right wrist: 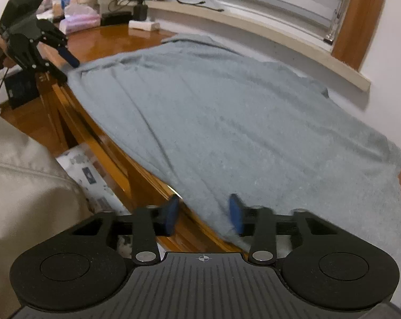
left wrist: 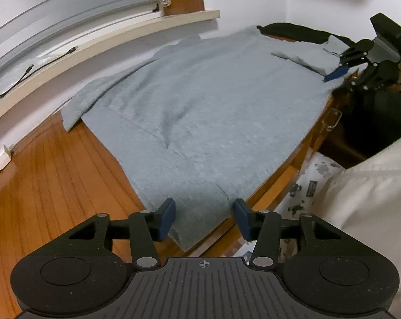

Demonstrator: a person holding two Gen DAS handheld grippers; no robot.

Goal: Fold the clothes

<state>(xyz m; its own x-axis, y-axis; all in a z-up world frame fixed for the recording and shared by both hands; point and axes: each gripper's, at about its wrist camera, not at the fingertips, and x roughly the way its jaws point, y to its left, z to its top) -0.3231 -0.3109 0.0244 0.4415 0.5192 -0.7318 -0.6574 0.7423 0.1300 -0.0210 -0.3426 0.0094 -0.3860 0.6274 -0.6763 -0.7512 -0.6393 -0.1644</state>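
A pale blue-grey garment (left wrist: 200,98) lies spread flat on the wooden table (left wrist: 54,175); it also shows in the right wrist view (right wrist: 227,111). My left gripper (left wrist: 204,219) is open with its blue pads either side of the garment's near corner at the table's front edge. My right gripper (right wrist: 204,215) is open at the opposite near corner, its right pad over the cloth. In the left wrist view the right gripper (left wrist: 341,69) shows at the far end. In the right wrist view the left gripper (right wrist: 65,63) shows at the far end.
A window sill (left wrist: 102,40) with cables runs along the wall behind the table. A dark cloth (left wrist: 293,32) lies at the far end. Boxes, a plant and bottles (right wrist: 94,13) crowd the table's other end. The table's front edge (right wrist: 115,159) drops to drawers and the floor.
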